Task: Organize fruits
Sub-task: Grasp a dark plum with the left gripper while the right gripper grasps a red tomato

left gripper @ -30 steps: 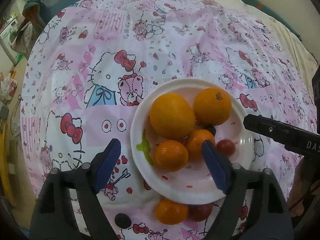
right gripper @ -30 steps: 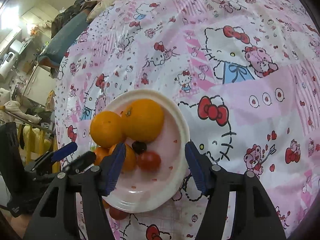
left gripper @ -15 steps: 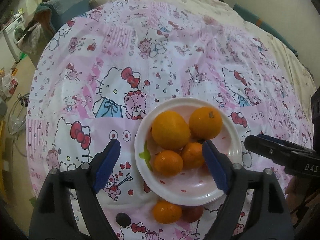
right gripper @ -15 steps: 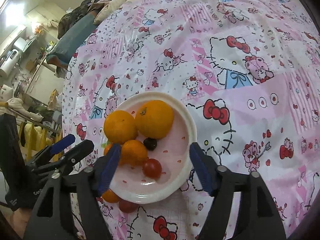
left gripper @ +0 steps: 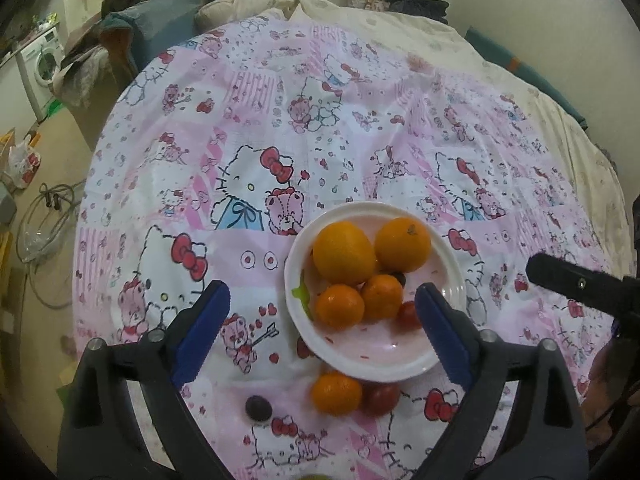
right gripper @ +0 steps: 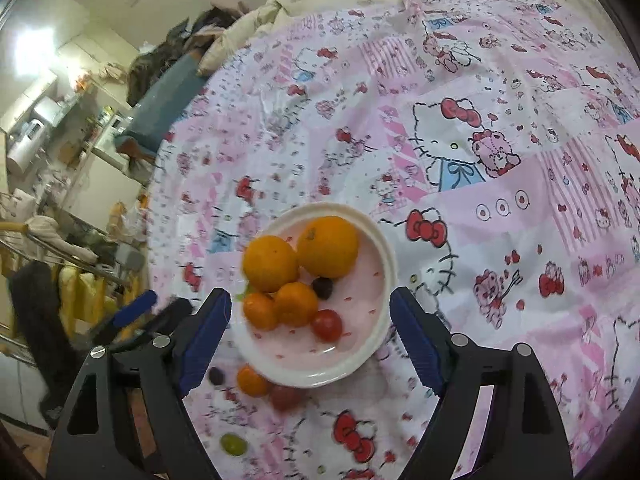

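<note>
A white plate (left gripper: 452, 272) (right gripper: 384, 248) on the Hello Kitty cloth holds two large oranges (left gripper: 343, 252), two small tangerines (left gripper: 340, 306), a cherry tomato (right gripper: 327, 325) and a dark grape (right gripper: 322, 288). On the cloth near the plate's front rim lie a tangerine (left gripper: 336, 394), a tomato (left gripper: 380, 398), a dark grape (left gripper: 258, 407) and a green grape (right gripper: 233, 444). My left gripper (left gripper: 320, 332) is open and empty above the plate. My right gripper (right gripper: 310, 336) is open and empty above the plate too; one finger of it shows in the left wrist view (left gripper: 580, 284).
The round table (left gripper: 280, 100) carries a pink patterned cloth. Bedding and clothes (left gripper: 160, 12) lie behind it. A washing machine (left gripper: 42, 62) and cables on the floor (left gripper: 44, 220) are at the left. Shelves and a drying rack (right gripper: 60, 240) stand left in the right wrist view.
Both grippers have drawn back and up from the plate, so more of the table shows and the plate looks smaller. The fruits have not moved.
</note>
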The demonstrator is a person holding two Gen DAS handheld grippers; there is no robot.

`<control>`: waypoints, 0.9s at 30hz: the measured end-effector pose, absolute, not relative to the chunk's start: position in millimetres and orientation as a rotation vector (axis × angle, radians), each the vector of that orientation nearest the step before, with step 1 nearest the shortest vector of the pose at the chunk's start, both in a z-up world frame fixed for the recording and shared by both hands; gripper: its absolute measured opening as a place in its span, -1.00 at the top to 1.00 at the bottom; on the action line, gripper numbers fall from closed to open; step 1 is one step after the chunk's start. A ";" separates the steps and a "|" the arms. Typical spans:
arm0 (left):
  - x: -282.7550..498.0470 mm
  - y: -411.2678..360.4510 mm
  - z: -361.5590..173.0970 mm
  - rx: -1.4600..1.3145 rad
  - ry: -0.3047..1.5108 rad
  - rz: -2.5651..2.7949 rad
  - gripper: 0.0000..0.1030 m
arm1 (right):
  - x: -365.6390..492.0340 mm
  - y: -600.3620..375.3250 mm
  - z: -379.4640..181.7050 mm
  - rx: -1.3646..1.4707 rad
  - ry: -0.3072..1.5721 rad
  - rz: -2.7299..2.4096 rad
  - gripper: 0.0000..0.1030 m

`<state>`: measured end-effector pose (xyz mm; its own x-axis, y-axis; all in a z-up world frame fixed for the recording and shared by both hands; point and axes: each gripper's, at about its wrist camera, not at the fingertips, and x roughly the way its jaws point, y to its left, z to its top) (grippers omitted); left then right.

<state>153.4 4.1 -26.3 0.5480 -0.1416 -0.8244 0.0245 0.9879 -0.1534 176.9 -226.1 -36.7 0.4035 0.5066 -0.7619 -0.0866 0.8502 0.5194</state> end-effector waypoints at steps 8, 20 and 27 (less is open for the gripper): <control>124.2 20.9 -5.4 -0.132 0.973 -0.082 -0.79 | 146.8 -235.1 -27.8 0.463 1.107 0.335 -0.64; 100.2 55.4 -29.6 -0.241 1.078 0.012 -0.79 | 104.8 -245.5 -38.7 0.509 1.136 0.352 -0.64; 102.6 55.7 -64.3 -0.255 1.196 0.030 -0.57 | 101.9 -247.4 -46.0 0.513 1.148 0.343 -0.64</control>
